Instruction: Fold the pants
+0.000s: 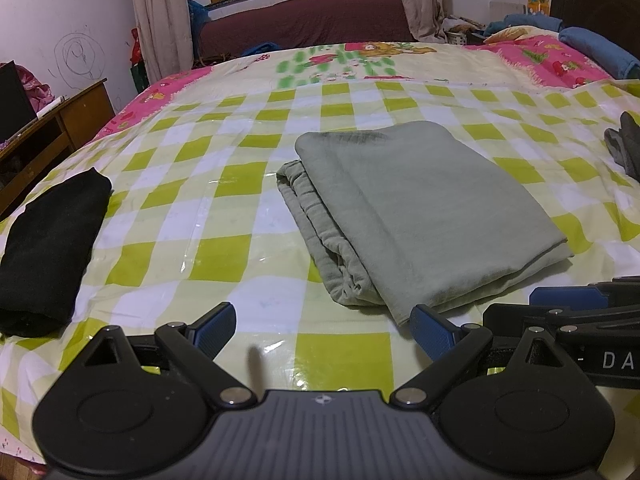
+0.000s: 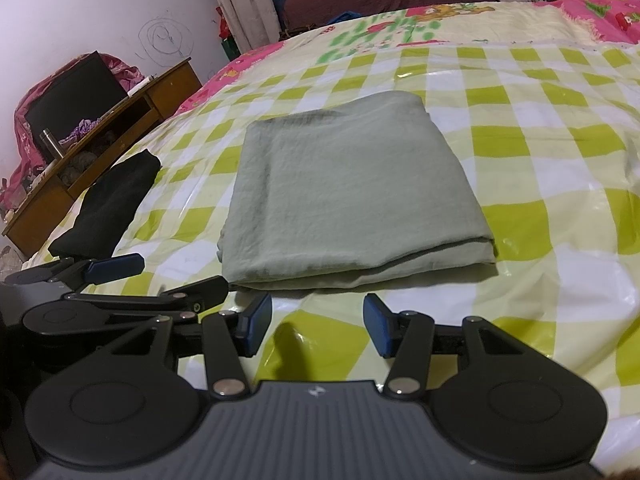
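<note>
Your left gripper (image 1: 324, 330) and right gripper (image 2: 318, 324) hung with jaws spread and empty, just short of the folded green pants (image 2: 348, 196) on the bed (image 2: 560, 168).

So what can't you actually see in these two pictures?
- Grey clothes, left wrist view: cut off by the right edge.
- Pants, both views: inner layers hidden under the top fold.
- Black garment, right wrist view: near end hidden behind the left claw.

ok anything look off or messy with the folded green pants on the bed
Nothing stands out. The green pants lie folded in a neat rectangle on the checked cover, both grippers open and clear of them.
</note>
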Available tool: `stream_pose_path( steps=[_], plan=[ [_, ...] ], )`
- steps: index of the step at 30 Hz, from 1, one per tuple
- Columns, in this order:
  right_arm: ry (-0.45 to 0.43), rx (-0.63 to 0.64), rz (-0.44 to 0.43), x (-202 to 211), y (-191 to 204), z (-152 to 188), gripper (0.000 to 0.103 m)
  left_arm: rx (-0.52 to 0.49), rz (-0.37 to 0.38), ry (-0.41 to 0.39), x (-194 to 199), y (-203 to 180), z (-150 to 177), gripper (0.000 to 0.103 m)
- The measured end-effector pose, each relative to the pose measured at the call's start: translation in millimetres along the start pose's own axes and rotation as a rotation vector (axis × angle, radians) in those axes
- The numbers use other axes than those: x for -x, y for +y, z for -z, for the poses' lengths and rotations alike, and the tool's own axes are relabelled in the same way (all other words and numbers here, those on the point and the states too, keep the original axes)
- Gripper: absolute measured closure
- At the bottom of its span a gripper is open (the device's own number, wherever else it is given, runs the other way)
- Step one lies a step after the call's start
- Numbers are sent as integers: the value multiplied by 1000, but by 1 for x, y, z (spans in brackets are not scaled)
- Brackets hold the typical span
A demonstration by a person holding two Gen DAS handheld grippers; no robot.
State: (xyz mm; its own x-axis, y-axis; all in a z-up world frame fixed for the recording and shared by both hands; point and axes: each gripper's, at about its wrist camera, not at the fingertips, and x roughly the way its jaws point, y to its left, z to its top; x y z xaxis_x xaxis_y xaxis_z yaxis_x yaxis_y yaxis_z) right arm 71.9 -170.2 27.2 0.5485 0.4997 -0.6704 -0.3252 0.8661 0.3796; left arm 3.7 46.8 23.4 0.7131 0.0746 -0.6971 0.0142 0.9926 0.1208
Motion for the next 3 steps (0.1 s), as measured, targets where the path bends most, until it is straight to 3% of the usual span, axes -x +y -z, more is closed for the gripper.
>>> stream_pose_path(
  steps=[3],
  plan=[
    [1, 1, 0, 0, 0, 0, 51, 2, -1, -1, 0, 1, 0, 0]
  ],
)
